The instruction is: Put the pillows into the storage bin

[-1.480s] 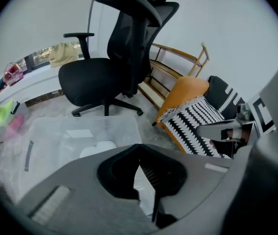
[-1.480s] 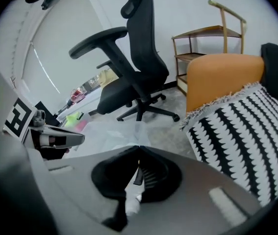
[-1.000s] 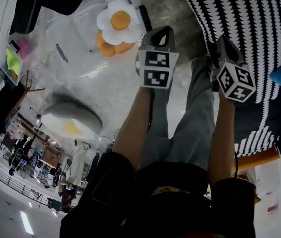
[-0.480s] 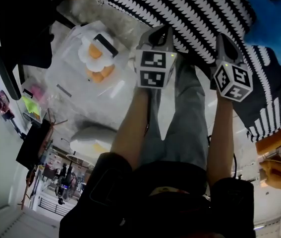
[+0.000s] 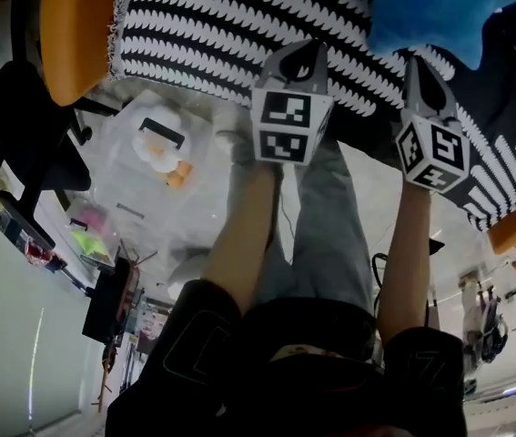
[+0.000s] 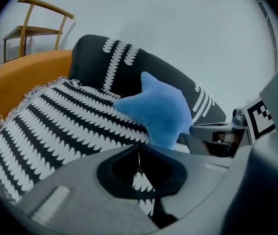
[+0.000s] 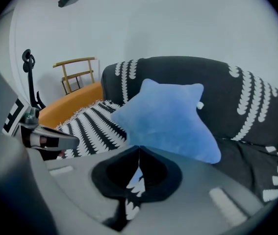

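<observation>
Left gripper (image 6: 139,150) and right gripper (image 7: 139,150): jaws closed, empty. Ahead of both: plush blue star-shaped pillow (image 7: 170,119) on fringed striped throw (image 6: 55,126).

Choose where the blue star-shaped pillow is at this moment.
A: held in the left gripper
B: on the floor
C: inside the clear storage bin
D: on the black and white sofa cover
D: the blue star-shaped pillow rests on the black and white sofa cover, and the left gripper is shut with nothing in it.
</observation>
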A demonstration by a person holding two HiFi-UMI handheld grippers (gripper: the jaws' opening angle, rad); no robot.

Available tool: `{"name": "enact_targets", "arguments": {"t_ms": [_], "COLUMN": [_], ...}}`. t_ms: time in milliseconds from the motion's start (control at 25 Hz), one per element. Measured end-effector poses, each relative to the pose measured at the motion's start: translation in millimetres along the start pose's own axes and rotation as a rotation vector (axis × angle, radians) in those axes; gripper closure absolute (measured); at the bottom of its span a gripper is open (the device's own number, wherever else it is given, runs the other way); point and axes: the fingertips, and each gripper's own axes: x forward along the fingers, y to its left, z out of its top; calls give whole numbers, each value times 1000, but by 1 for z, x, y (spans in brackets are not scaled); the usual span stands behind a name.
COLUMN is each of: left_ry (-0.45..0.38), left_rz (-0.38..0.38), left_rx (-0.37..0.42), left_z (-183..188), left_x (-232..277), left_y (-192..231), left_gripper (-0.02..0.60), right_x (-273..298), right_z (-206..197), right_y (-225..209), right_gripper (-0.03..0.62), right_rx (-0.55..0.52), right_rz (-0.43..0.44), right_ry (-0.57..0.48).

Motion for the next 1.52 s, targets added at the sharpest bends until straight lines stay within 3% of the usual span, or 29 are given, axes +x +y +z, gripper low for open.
{"name": "enact_targets", "arguments": {"t_ms": [160, 400, 560, 720, 1000, 1240, 1520], "left_ry": [-4, -16, -8, 8, 37, 47, 6], "left_rz": [-54, -180, -226, -270, -264, -187, -227], "left_rx": [17, 13, 20, -2, -4, -1, -23], "left_z": [10, 40, 41, 45, 67, 58, 40], "left_x": [37, 67, 90, 109, 142, 145, 125], "left_y": [-26, -66, -75, -80, -84, -75, -59], "left_gripper": [559, 327, 237, 202, 202, 234, 331], "right_x": [3, 4, 24, 37, 69, 71, 66], "right_z": [5, 34, 41, 48, 60, 48, 39], "right_y": [-43, -84, -99, -103, -118, -103, -73], "right_gripper": [523, 332, 246, 182, 175, 242, 348], "right_rx": [4, -65, -109, -148, -104, -88, -99], "right_rz": [-32, 13, 79, 172, 287, 249, 168], "right_ry": [-25, -13, 21, 76, 153, 133, 160]}}
